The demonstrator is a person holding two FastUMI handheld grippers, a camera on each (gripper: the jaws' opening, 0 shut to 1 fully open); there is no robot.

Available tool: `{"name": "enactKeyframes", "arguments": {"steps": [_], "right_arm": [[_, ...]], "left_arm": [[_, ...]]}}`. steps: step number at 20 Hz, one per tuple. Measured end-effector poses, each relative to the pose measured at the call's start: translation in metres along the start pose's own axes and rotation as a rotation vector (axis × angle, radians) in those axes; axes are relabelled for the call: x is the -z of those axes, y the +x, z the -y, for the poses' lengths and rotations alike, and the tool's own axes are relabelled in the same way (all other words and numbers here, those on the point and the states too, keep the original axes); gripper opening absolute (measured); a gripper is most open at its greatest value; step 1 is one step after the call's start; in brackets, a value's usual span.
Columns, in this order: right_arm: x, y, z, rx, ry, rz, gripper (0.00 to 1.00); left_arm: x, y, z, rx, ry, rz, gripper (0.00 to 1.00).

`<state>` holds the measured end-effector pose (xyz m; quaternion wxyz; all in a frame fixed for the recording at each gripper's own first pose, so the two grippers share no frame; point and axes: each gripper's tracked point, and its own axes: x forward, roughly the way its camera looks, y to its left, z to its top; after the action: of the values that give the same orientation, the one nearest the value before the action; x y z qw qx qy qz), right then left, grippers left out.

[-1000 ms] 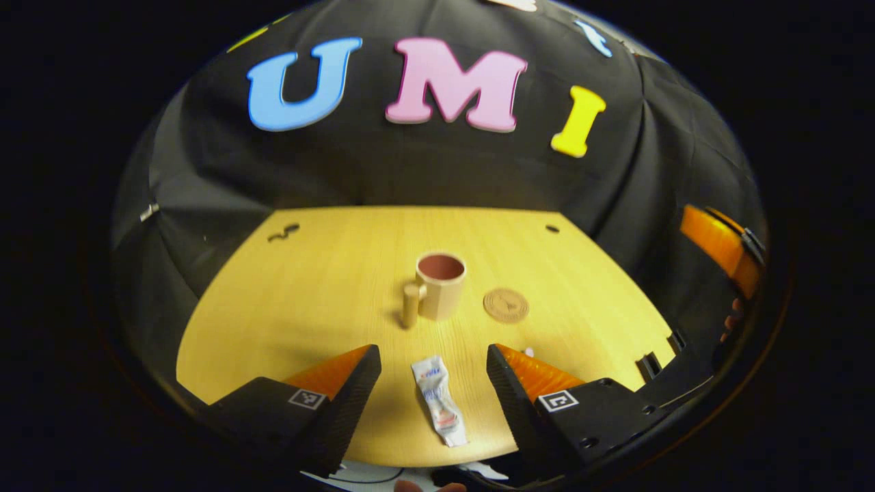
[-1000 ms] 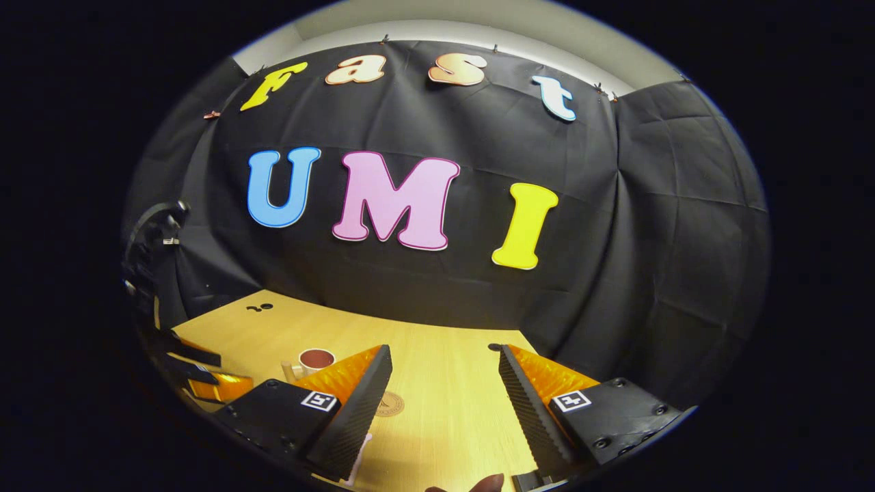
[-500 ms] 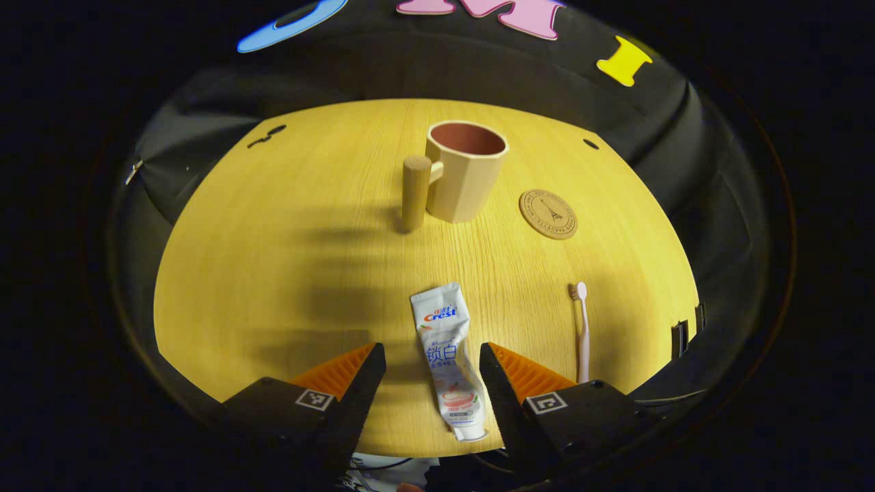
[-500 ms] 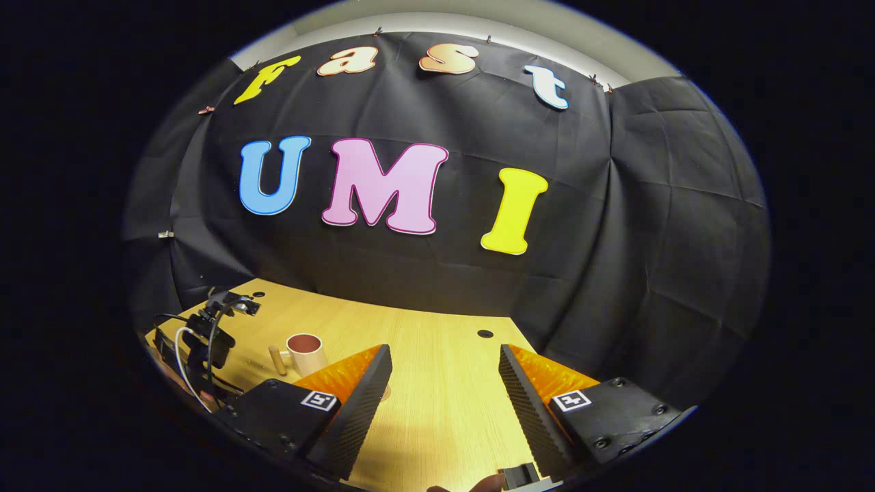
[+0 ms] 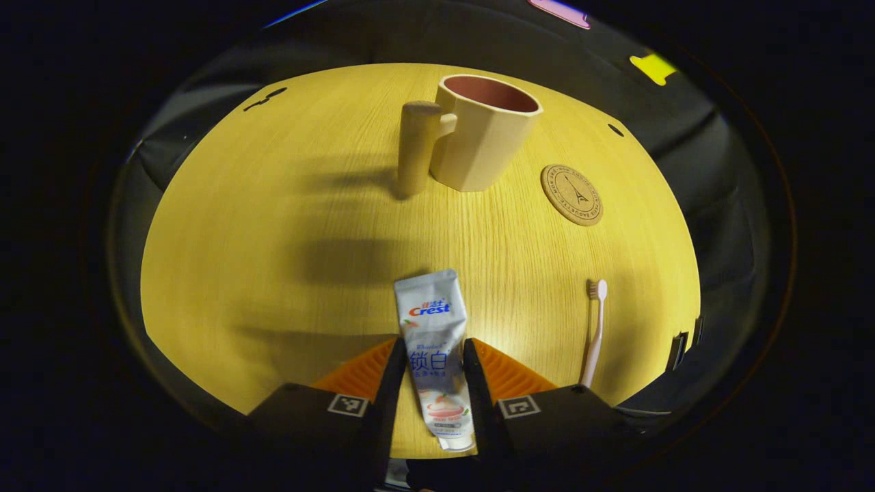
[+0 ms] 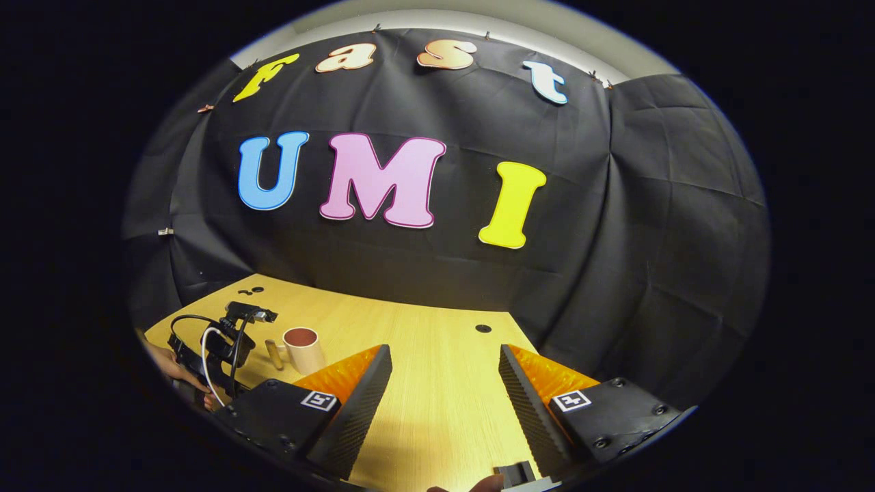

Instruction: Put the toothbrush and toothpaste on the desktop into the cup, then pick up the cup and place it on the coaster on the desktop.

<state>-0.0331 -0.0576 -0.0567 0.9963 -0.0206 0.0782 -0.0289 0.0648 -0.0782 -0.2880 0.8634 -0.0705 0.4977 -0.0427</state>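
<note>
In the left gripper view, the left gripper (image 5: 431, 369) sits low over the wooden desktop (image 5: 273, 225) with its two fingers closed in against the sides of the toothpaste tube (image 5: 433, 355), one on each edge of its lower half; they look to be pinching it, though the actual contact is hard to make out at this angle. The tube lies flat, its crimped end pointing toward the cup (image 5: 482, 130) and its cap end nearest the camera. The pink toothbrush (image 5: 594, 331) lies on the desktop well to the right of the tube, bristle end away from the camera. The cream cup stands upright and empty toward the far side, its thick cylindrical handle (image 5: 415, 147) on the left. The round cork coaster (image 5: 572, 194) lies bare just to the right of the cup.

In the right gripper view, the right gripper (image 6: 443, 396) hovers above the desktop (image 6: 437, 355) with its jaws spread wide and nothing between them. Far to the left, the cup (image 6: 303, 348) stands near the other gripper (image 6: 219, 348) and the hand (image 6: 167, 362) holding it.
</note>
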Motion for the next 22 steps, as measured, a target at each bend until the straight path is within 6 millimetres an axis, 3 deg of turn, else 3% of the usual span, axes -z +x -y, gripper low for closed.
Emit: {"name": "enactKeyframes", "arguments": {"steps": [3,4,9,11,18,22], "right_arm": [[0.009,0.003,-0.008,-0.019,0.013,-0.038,0.97],[0.016,0.003,-0.011,-0.029,0.019,-0.062,0.97],[0.052,0.001,-0.04,-0.113,0.059,-0.22,0.97],[0.068,0.001,-0.053,-0.141,0.059,-0.289,0.97],[0.14,-0.002,-0.103,-0.259,0.049,-0.543,0.98],[0.187,-0.002,-0.121,-0.277,0.032,-0.69,0.96]], "left_arm": [[0.002,-0.001,0.0,-0.009,0.012,-0.022,0.33],[0.003,0.0,0.0,-0.008,0.021,-0.029,0.29],[0.005,-0.002,0.002,0.053,-0.01,-0.008,0.24],[0.006,-0.011,-0.002,0.06,-0.018,0.024,0.23],[-0.005,-0.075,-0.025,0.08,0.018,0.192,0.23],[-0.009,-0.11,-0.035,0.104,0.027,0.268,0.23]]}}
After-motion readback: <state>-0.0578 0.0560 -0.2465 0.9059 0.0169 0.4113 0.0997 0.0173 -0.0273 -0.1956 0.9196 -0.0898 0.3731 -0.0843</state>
